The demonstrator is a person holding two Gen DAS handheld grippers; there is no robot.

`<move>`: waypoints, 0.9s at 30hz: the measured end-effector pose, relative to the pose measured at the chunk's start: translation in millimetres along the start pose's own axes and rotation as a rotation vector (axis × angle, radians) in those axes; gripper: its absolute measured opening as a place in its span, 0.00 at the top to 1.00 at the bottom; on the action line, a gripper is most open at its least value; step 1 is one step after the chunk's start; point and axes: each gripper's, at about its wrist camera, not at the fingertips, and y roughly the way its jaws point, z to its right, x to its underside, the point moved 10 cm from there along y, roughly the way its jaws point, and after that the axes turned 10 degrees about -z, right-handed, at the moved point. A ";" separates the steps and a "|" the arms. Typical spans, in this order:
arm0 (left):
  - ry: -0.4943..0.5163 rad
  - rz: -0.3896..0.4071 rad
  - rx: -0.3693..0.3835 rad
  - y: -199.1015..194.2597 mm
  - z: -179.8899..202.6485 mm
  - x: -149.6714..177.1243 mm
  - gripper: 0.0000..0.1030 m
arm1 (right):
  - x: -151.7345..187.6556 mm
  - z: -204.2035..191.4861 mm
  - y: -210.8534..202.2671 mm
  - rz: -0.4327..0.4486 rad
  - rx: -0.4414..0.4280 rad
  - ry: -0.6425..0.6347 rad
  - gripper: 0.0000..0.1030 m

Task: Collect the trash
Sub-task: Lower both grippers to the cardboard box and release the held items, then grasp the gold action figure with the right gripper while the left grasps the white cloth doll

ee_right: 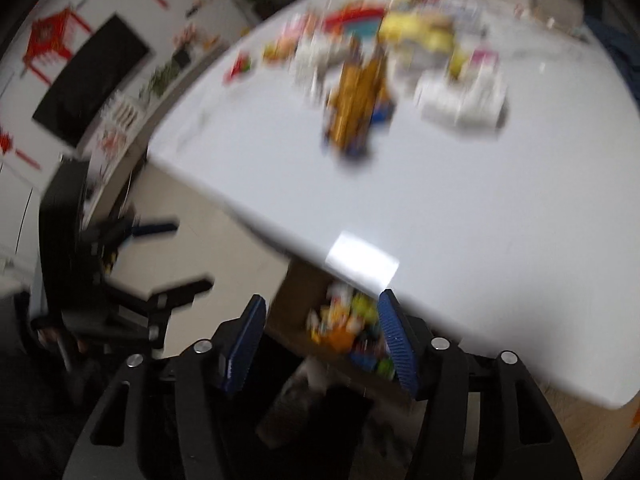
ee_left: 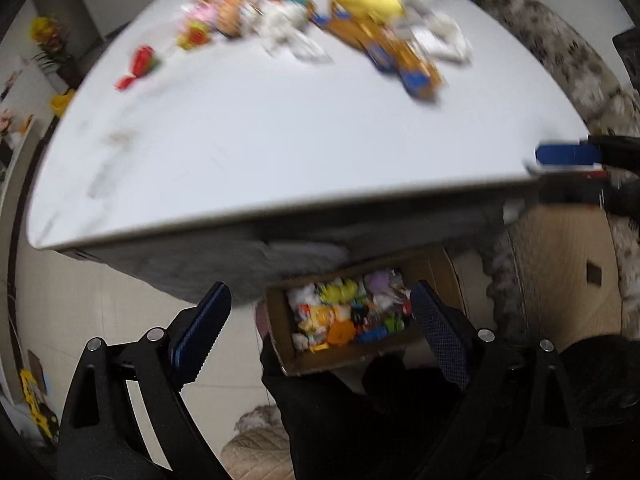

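Note:
A cardboard box full of colourful wrappers sits on the floor below the table's near edge; it also shows in the right wrist view. My left gripper is open and empty above the box. My right gripper is open and empty, also over the box. More trash lies across the far half of the white table: an orange-and-blue wrapper, a yellow bag, a red wrapper and white crumpled paper. Both views are motion-blurred.
A larger cardboard box stands right of the table on a patterned rug. The right gripper's blue finger shows at the table's right corner. A black screen and red wall decorations are to the left.

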 end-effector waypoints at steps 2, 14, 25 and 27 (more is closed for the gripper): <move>-0.030 0.033 -0.001 -11.8 -10.9 -10.8 0.14 | -32.2 -1.1 -4.8 0.053 0.013 0.022 0.39; -0.086 0.088 -0.031 -20.5 -60.5 -74.8 0.13 | -124.8 18.7 72.2 0.000 0.363 0.036 0.50; -0.015 0.159 0.000 -1.5 -40.7 -159.9 0.13 | -90.2 18.5 19.3 0.027 0.134 0.148 0.56; 0.003 0.175 -0.004 6.9 -31.2 -184.6 0.13 | -82.3 18.5 9.1 0.025 0.152 0.146 0.56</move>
